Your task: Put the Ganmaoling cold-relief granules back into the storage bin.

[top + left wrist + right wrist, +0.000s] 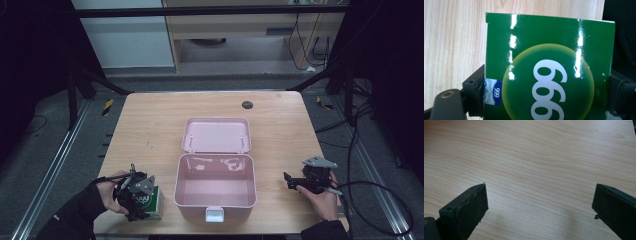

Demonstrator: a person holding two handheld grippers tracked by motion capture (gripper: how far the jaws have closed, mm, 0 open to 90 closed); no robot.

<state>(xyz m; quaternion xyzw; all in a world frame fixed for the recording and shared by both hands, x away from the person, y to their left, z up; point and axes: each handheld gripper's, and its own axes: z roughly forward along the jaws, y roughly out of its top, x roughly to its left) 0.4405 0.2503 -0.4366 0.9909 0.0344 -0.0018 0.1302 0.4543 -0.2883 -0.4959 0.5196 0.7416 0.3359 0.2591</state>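
1. The wooden table (150, 120) carries a pink plastic box (215, 186) at its middle, standing open with its lid (216, 135) thrown back flat on the tabletop toward the far edge
2. The box has a white latch (215, 214) on its near wall, and its inside looks bare
3. A green carton (150, 202) stands on the table near the front left corner, just left of the pink box and apart from it
4. The left gripper (134, 192) sits over that carton, held by the person's left hand (107, 195), which comes in from the bottom left in a dark sleeve
5. In the left gripper view the green carton (549, 70) lies between the two black jaws, one against each side of it; both pads meet the carton's edges, so the jaws are clamped on it
6. The carton's glossy face shows a yellow-green circle with white numerals, and a small blue label at its left edge beside the jaw
7. The right gripper (292, 181) rests low over the table to the right of the pink box, well apart from it, in the person's right hand (320, 197)
8. In the right gripper view its jaws stand wide, with only bare wood grain (536, 170) between them
9. A small dark round disc (247, 104) lies on the table near the far edge, behind the lid
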